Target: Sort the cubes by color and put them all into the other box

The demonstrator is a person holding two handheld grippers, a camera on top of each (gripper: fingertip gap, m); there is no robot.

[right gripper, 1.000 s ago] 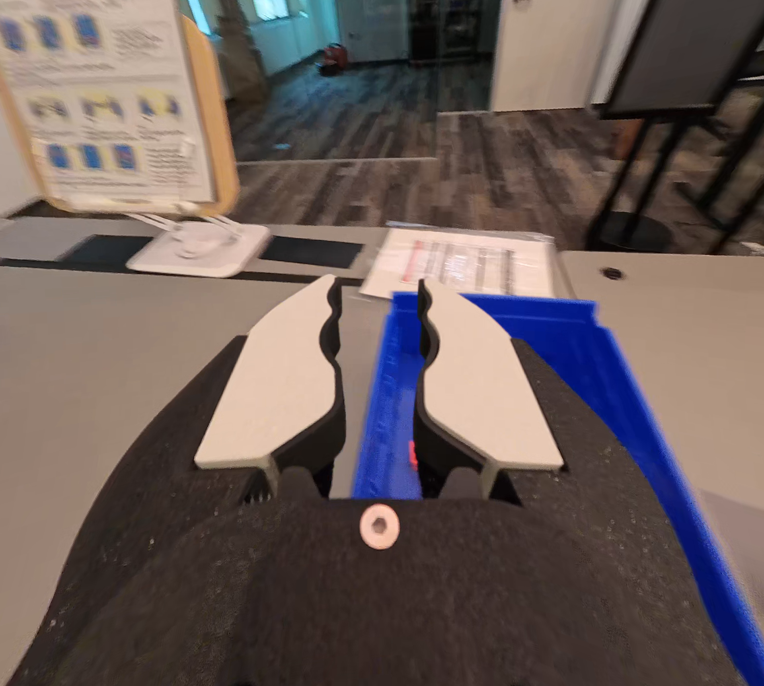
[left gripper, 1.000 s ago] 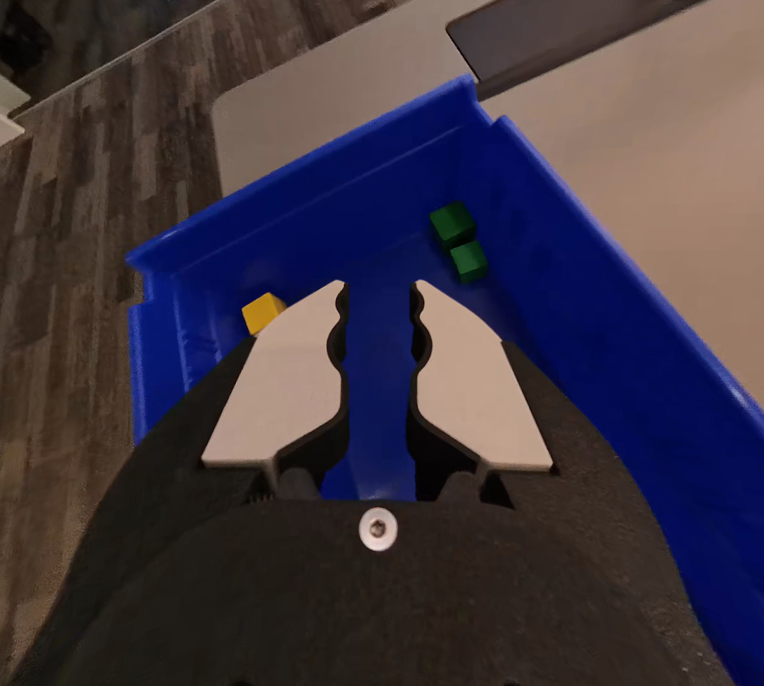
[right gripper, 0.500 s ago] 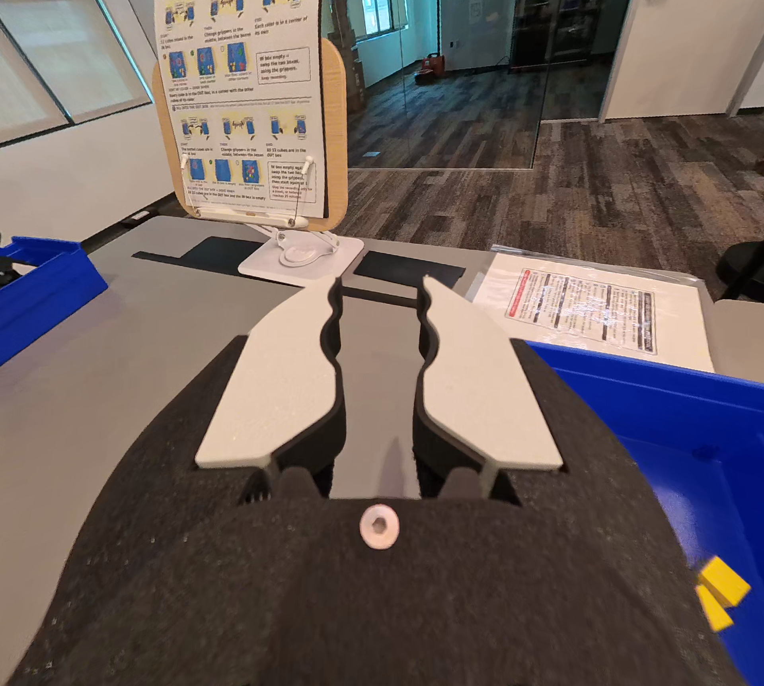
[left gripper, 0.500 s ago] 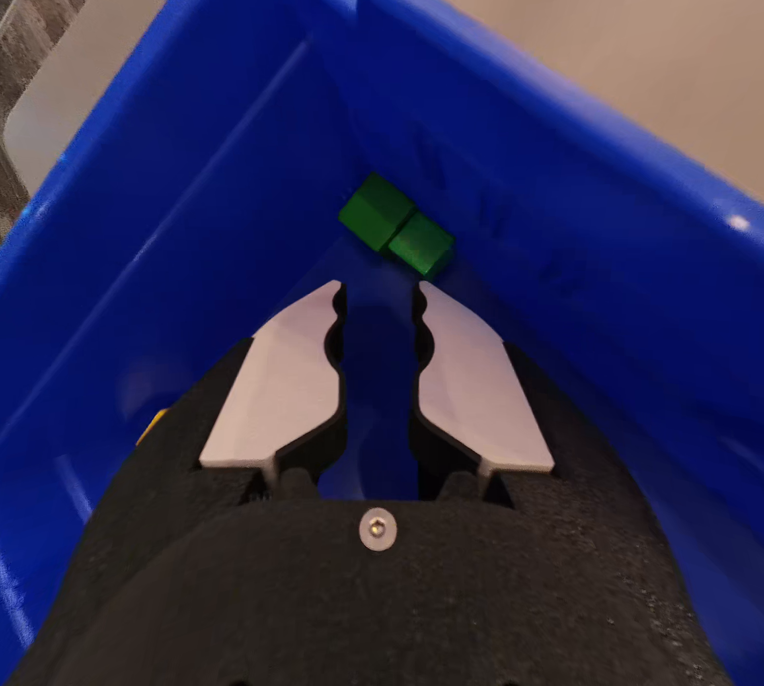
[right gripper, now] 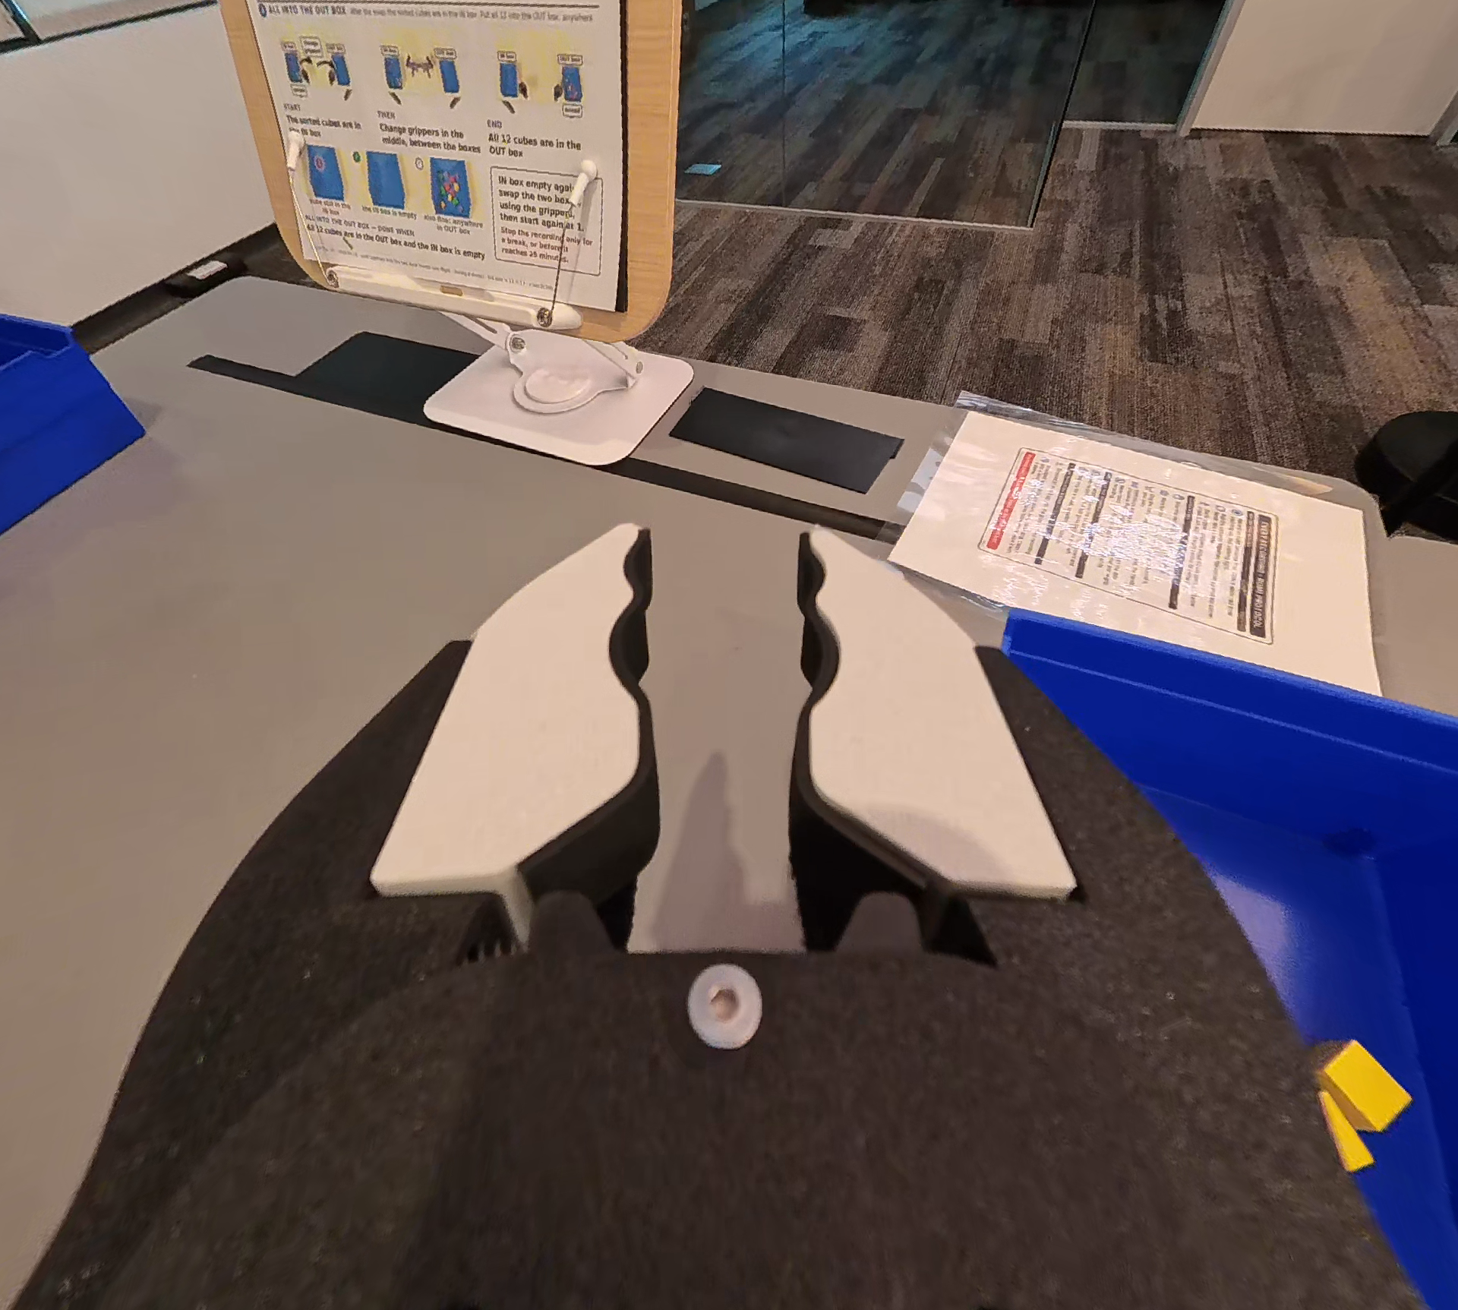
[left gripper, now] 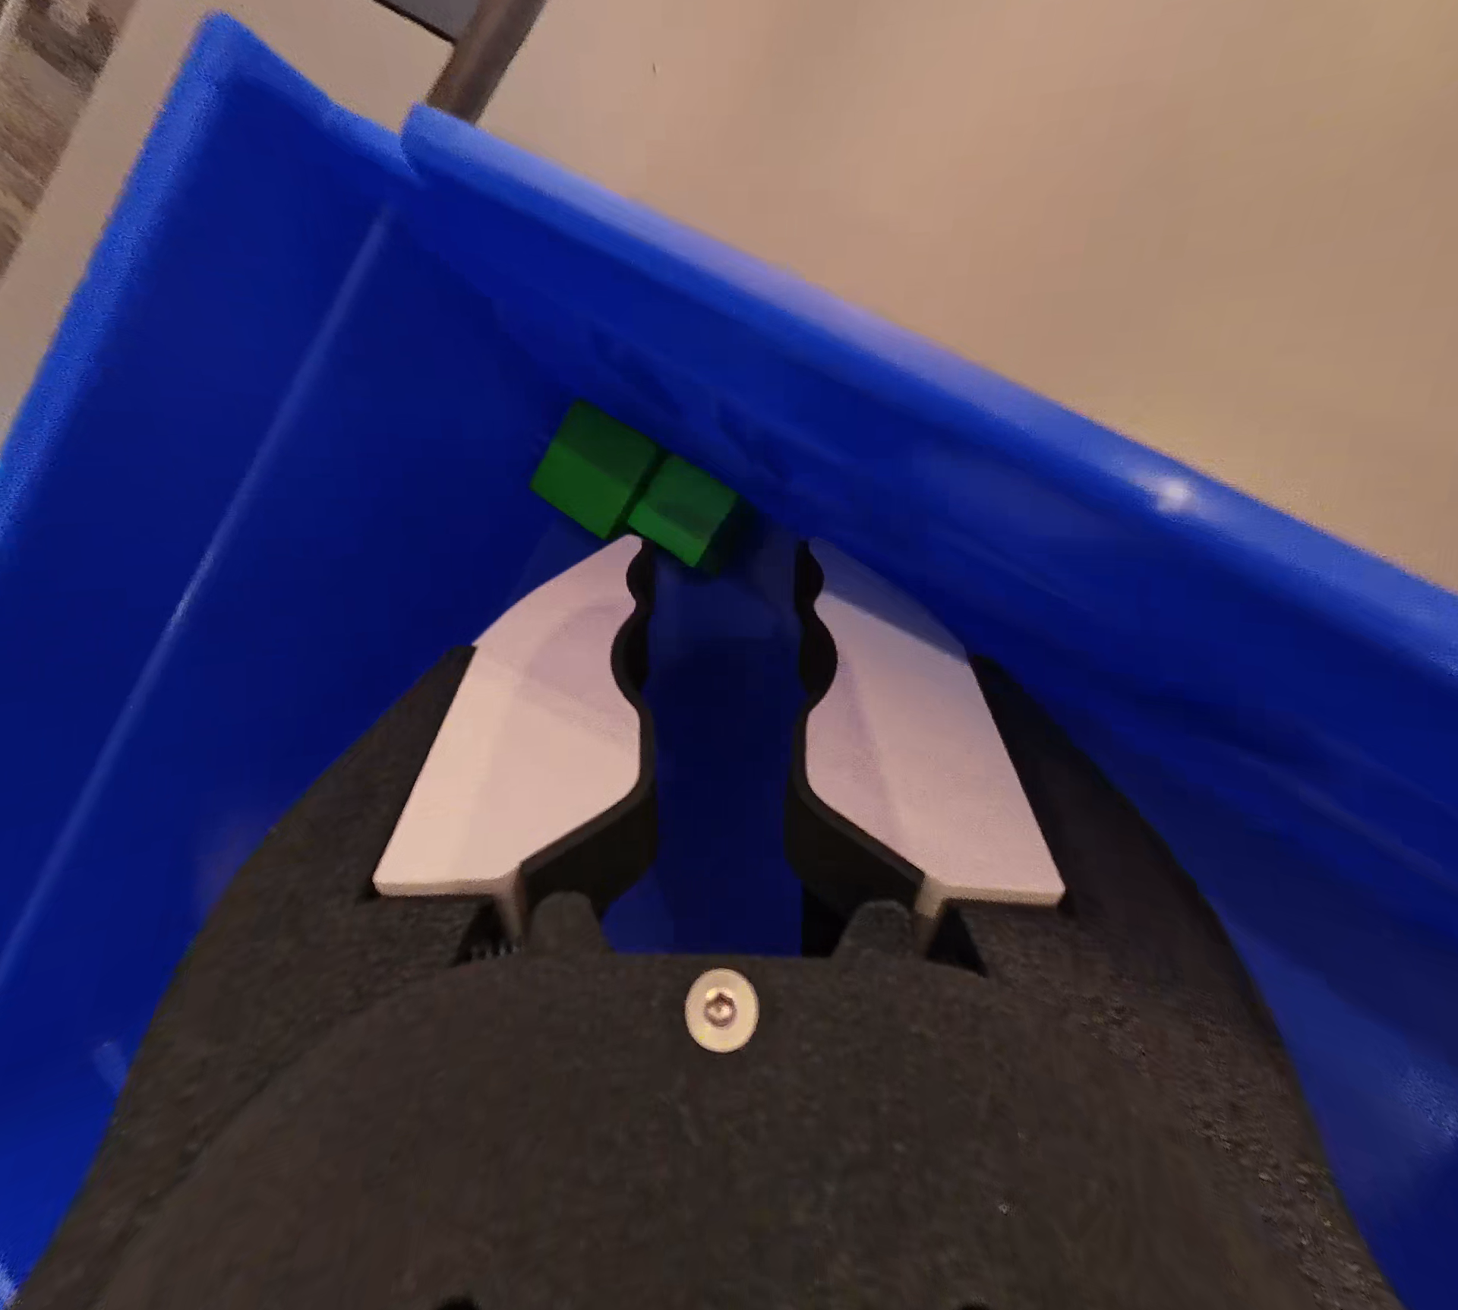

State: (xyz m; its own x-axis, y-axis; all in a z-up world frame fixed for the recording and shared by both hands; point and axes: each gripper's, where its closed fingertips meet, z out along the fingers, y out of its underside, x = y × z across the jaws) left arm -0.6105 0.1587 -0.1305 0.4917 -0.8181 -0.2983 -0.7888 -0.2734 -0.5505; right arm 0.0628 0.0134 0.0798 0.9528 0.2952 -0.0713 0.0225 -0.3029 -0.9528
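Grey tabletop (right gripper: 237, 641) runs under both tools, with dark wood-look flooring and glass partitions beyond its far edge. Down inside a blue box (left gripper: 237, 483), the left gripper (left gripper: 722, 554) has its jaws parted about a cube's width and grips nothing. Two green cubes (left gripper: 635, 487) sit side by side, touching each other, against the box wall near a corner; they lie just ahead of the left fingertip, the nearer cube almost touching it.

Over bare table, the right gripper (right gripper: 724, 546) is likewise spread and empty, touching nothing. Ahead of it stands an instruction board on a white stand (right gripper: 562, 396), and ahead to its right lies a sleeved printed sheet (right gripper: 1144, 546). Close by its right side sits a second blue box (right gripper: 1262, 759) with yellow cubes (right gripper: 1361, 1102) showing inside. Far to its left, the corner of another blue box (right gripper: 47, 420) shows.
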